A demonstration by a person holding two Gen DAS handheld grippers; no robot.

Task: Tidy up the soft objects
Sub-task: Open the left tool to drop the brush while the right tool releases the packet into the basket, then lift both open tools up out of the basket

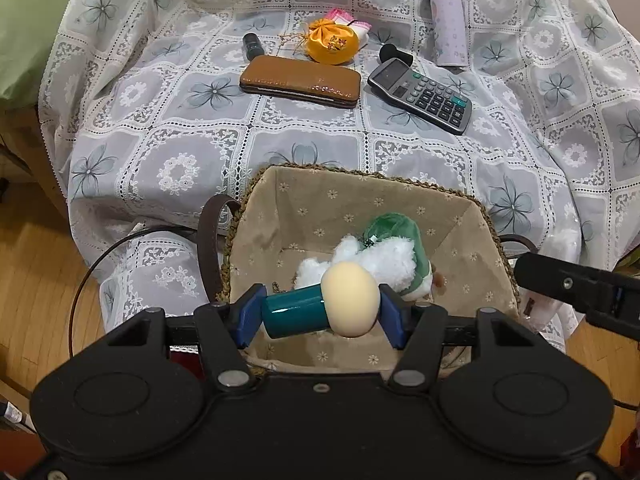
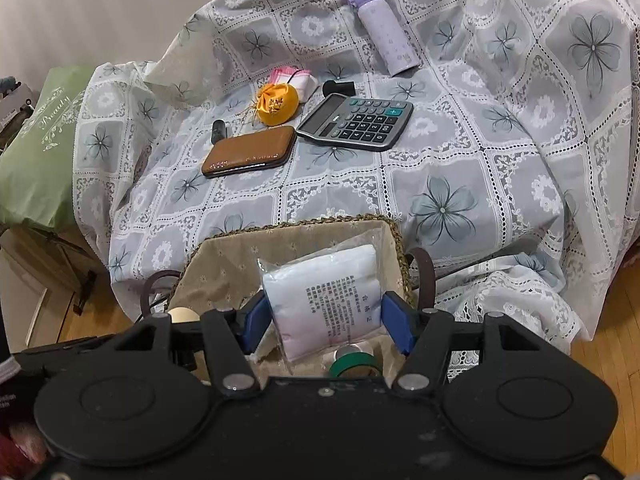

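The left tongs (image 1: 320, 312) clamp a teal cylinder with a cream egg-shaped sponge head (image 1: 320, 308) crosswise between the blue pads, one pad on each end, directly over the open mouth of the woven basket with a beige flower-print fabric liner (image 1: 460, 232). A white and green plush toy (image 1: 384, 256) lies on the basket floor beneath it. The right tongs (image 2: 324, 316) grip a white soft pack in clear printed plastic wrap (image 2: 328, 296), narrowed onto its sides, above the right half of the same basket (image 2: 224, 264). A roll of green tape (image 2: 354, 363) shows below the pack.

The basket stands at the near edge of a surface draped in a grey-white lace cloth with flower squares (image 1: 180, 120) (what lies under the cloth cannot be told). Its braided rim is clear on all sides, with dark handles at left and right.

Farther back, well apart from the basket, lie a brown leather wallet (image 1: 300, 81), a grey calculator (image 1: 420, 96), an orange satin pouch (image 1: 332, 44), a lilac flask (image 1: 448, 24) and two small black cylinders (image 1: 252, 45). A wide band of bare cloth separates them from the basket rim.
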